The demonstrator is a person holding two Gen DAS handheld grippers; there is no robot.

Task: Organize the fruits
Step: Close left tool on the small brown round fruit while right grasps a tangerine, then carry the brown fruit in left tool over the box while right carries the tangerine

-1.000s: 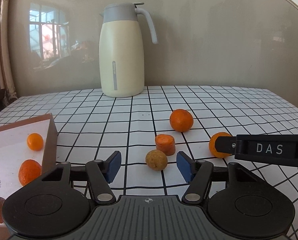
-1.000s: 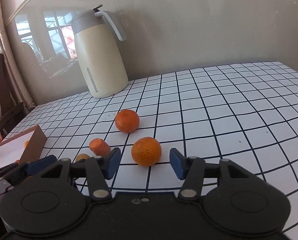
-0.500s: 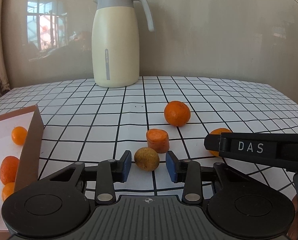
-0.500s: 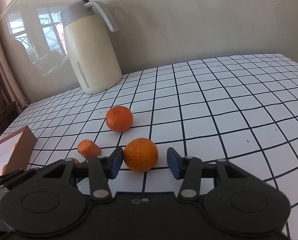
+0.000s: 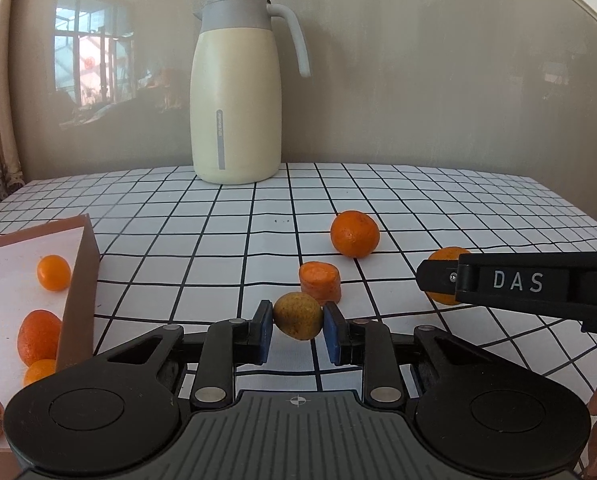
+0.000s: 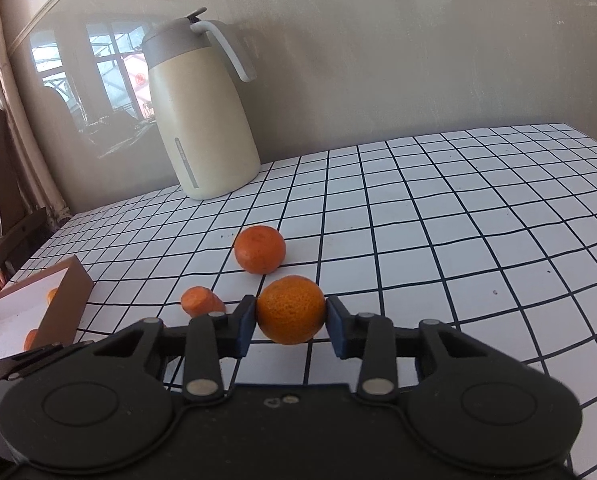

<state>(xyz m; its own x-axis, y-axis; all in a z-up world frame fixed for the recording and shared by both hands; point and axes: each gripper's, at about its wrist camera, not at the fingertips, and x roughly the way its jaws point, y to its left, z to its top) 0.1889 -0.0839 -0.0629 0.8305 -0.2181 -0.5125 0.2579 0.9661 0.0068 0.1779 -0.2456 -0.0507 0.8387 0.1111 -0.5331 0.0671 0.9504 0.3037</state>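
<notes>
Left wrist: left gripper (image 5: pixel 298 328) pinches yellowish fruit (image 5: pixel 297 315), carrot chunk (image 5: pixel 320 282) apparently touching behind; right gripper (image 6: pixel 290 322) pinches tangerine (image 6: pixel 290 309).

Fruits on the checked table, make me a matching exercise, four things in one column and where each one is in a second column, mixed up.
Things:
1. yellowish fruit
2. nearer orange
3. carrot piece
4. small orange fruit

Places:
A. inside the box
B. between the left hand-held gripper pads
C. loose on the table, just behind the yellowish fruit
D. between the right hand-held gripper pads

Pairs: 1-B, 2-D, 3-C, 4-A
</notes>
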